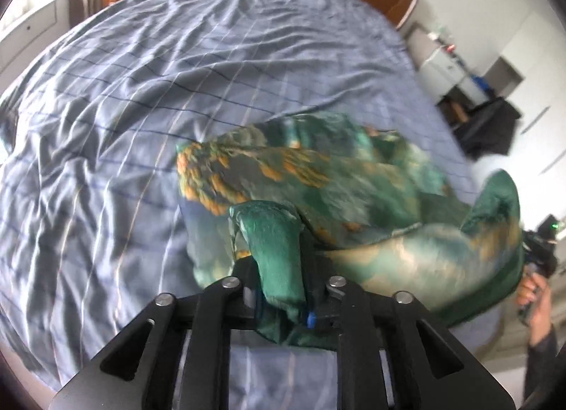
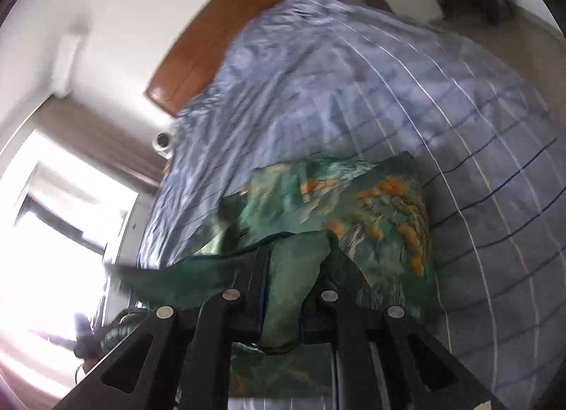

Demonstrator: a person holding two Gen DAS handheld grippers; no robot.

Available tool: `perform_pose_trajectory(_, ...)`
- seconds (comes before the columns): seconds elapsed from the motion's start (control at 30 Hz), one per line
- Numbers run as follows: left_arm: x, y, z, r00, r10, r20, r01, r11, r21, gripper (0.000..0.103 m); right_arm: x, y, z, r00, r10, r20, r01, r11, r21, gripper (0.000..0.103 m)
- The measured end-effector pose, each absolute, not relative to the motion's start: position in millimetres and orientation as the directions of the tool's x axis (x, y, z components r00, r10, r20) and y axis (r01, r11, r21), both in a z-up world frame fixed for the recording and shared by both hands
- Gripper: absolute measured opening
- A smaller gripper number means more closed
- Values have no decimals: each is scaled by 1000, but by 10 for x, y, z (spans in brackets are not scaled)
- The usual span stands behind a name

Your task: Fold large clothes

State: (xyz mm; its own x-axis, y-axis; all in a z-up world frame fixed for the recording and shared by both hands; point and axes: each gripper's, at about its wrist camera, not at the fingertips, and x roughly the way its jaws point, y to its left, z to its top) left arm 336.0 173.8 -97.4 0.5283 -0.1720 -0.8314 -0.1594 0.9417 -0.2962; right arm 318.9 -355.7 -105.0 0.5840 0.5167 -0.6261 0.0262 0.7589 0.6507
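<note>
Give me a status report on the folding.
Left gripper and right gripper both clamped on green patterned garment. Garment bunched above blue bed cover. Nothing obstructing.

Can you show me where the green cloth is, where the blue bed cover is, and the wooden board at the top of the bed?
green cloth (image 1: pixel 318 176): left wrist view, on its orange-patterned middle.
blue bed cover (image 1: pixel 141 91): left wrist view, on a bare wrinkled part.
wooden headboard (image 2: pixel 198 67): right wrist view, on its flat front.
</note>
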Motion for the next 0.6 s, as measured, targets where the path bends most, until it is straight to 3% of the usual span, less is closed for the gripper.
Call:
perform_pose_trajectory(0.03,3398,1731,-1016,520,-159,-839,-162,946,-280,28,3281,-3561,-1148,579,503,-642,61,759,649,17)
perform_pose_trajectory(0.07,3493,1710,-1067,512,-146,-847,-163,951,-263,45,3336,-3557,-1234,572,491,-657,87,761,643,17)
perform_pose_trajectory(0.1,3501,1709,-1087,508,-137,-850,-166,953,-252,71,3390,-3549,-1299,561,492,-666,102,757,645,21)
perform_pose_trajectory(0.13,3531,1729,-1093,509,-128,-851,-173,954,-246,80,3436,-3552,-1362,548,501,-670,115,748,653,25)
perform_pose_trajectory(0.17,3514,1776,-1062,524,-135,-841,-174,950,-261,87,3468,-3559,-1412,538,519,-664,125,730,672,36)
perform_pose_trajectory(0.23,3508,1865,-1003,550,-187,-814,-152,936,-317,89,3464,-3631,-1414,555,557,-618,132,674,727,61)
perform_pose_trajectory(0.27,3483,1918,-967,564,-215,-797,-134,929,-345,93,3455,-3688,-1385,573,575,-585,127,642,756,79)
perform_pose_trajectory(0.3,3468,1952,-944,575,-223,-787,-120,929,-351,97,3430,-3732,-1339,587,587,-558,117,621,775,89)
perform_pose_trajectory(0.4,3493,1937,-997,566,-199,-800,-66,956,-285,97,3407,-3848,-1150,614,574,-542,66,647,760,90)
perform_pose_trajectory(0.6,3908,1622,-1410,455,-147,-878,20,988,-155,97,3573,-3372,-1161,500,385,-776,-81,913,401,90)
